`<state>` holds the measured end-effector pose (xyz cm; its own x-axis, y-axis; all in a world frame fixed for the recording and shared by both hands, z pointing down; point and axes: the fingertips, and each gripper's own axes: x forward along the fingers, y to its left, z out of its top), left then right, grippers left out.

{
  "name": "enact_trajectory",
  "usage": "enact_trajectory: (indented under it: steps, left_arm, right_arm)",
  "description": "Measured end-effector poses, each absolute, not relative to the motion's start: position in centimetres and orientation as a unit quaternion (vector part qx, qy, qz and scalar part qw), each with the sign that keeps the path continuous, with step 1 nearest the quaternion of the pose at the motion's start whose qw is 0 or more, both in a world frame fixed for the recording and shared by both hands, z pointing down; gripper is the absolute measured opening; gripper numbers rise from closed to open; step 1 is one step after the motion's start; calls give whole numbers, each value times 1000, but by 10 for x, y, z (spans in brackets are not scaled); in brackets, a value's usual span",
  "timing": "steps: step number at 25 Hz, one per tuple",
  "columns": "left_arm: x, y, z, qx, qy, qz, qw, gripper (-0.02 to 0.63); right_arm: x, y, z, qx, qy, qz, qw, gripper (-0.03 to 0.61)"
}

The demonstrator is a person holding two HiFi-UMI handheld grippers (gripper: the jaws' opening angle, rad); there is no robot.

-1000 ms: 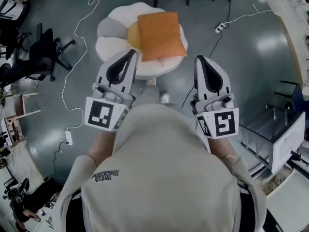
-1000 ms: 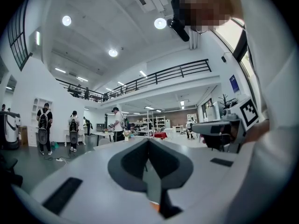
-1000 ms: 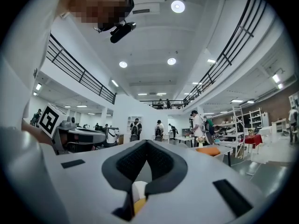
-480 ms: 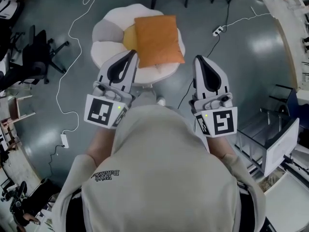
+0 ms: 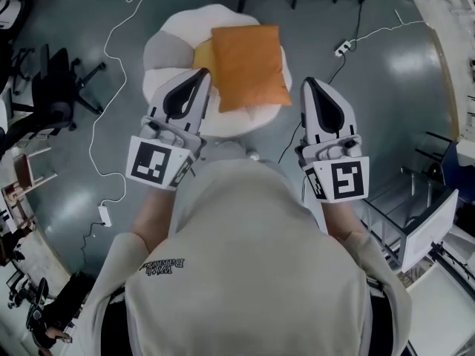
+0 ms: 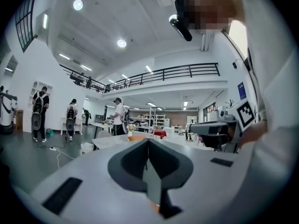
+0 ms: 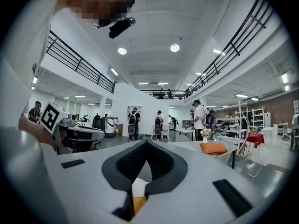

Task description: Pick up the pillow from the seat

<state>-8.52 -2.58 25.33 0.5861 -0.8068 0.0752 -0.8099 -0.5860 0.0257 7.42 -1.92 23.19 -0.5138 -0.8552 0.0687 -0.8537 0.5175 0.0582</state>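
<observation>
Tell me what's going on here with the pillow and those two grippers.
A person stands over a round white seat with an orange pillow lying on it, holding a gripper in each hand. The left gripper is by the pillow's near left corner. The right gripper is just off the seat's right side. Both are shut and empty, held roughly level. The pillow lies flat on the seat, not yet picked up.

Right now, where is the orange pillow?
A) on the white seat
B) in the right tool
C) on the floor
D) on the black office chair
A: the orange pillow lies on the white seat; the left tool and the right tool are shut and empty.
</observation>
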Motion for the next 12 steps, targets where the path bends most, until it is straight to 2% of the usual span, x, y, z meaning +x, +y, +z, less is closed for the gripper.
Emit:
enact_trajectory:
  steps: [12]
  left_arm:
    - [-110, -98, 268, 890, -453, 31, 52, 11]
  right_arm:
    - [62, -94, 240, 506, -860, -9, 70, 9]
